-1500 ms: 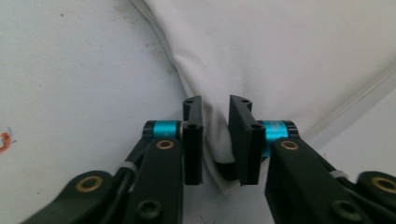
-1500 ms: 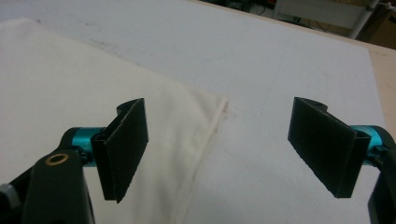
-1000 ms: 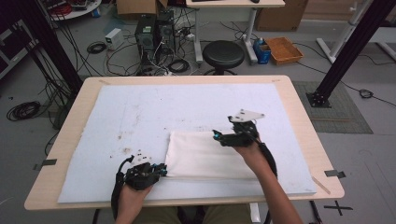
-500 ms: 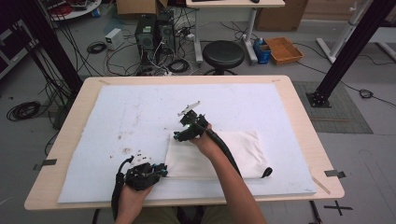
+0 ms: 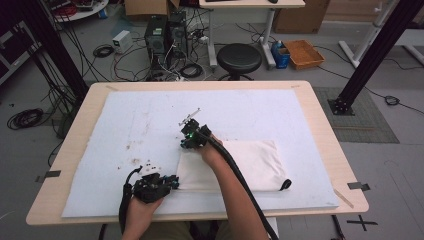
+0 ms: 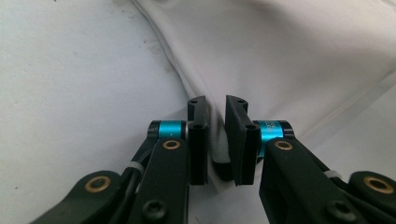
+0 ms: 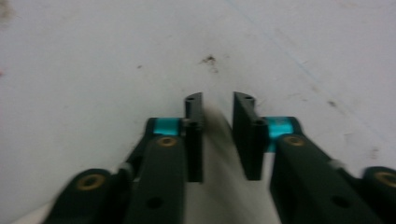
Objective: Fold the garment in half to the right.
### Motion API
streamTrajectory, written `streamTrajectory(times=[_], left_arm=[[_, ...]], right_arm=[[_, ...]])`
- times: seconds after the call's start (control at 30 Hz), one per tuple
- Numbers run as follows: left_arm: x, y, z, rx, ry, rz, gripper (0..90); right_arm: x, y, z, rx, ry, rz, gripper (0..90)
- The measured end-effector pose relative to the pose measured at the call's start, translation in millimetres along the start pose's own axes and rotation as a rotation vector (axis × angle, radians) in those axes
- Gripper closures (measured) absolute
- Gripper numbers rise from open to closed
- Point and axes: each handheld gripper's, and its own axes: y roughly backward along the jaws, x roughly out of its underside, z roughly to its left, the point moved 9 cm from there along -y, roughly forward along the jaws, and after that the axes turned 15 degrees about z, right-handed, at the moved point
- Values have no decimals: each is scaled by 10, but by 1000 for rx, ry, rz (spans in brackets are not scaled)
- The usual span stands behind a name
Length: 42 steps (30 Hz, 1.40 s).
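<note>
A white cloth (image 5: 250, 162) lies folded flat on the white mat (image 5: 140, 115), with a small black loop (image 5: 285, 184) at its near right corner. My left gripper (image 5: 172, 182) is at the cloth's near left corner. In the left gripper view, my left gripper (image 6: 215, 105) is shut on the cloth's edge (image 6: 289, 56). My right gripper (image 5: 185, 142) reaches over the cloth to its far left corner. Its jaws have just been closing, and in the right gripper view my right gripper (image 7: 218, 100) has a strip of cloth (image 7: 219, 186) pinched between them.
Dark specks (image 5: 135, 161) dot the mat left of the cloth. The wooden table rim (image 5: 320, 125) frames the mat. Beyond the table's far edge stand a black stool (image 5: 240, 57), computer cases and loose cables on the floor.
My right gripper swept left from the cloth's far right side to its far left corner and sank a little, and its jaws closed. The left gripper stayed put.
</note>
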Motion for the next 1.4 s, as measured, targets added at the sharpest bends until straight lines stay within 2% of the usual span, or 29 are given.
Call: streamTrajectory(times=[0.07,0.17,0.33,0.4,0.47,0.67,0.8,0.97,1.13,1.33,1.4], left_arm=[[-2,1,2,-6,-4,3,803],[-10,5,10,-5,-2,3,820],[-66,35,-43,16,-19,-27,846],[-112,74,-92,39,-23,-48,851],[-198,145,-167,77,-27,-90,854],[-445,292,-413,145,-86,-161,856],[-651,284,-629,240,-88,-194,856],[-859,137,-915,299,-141,-158,856],[-1041,-22,-1172,336,-168,-119,856],[-1228,-250,-1472,352,-199,-48,855],[-1289,-320,-1565,356,-211,-32,855]], right_arm=[[2,0,24,-19,7,1,866],[0,9,34,15,36,4,880],[-15,144,29,39,75,-77,882],[-2,251,8,34,88,-125,882],[36,381,-22,26,84,-168,882],[212,769,-206,7,54,-275,883],[352,958,-348,12,27,-321,884],[592,1102,-559,23,-22,-354,885],[821,1175,-740,38,-65,-379,885],[1078,1279,-916,57,-109,-404,886],[1174,1307,-990,80,-115,-393,886]])
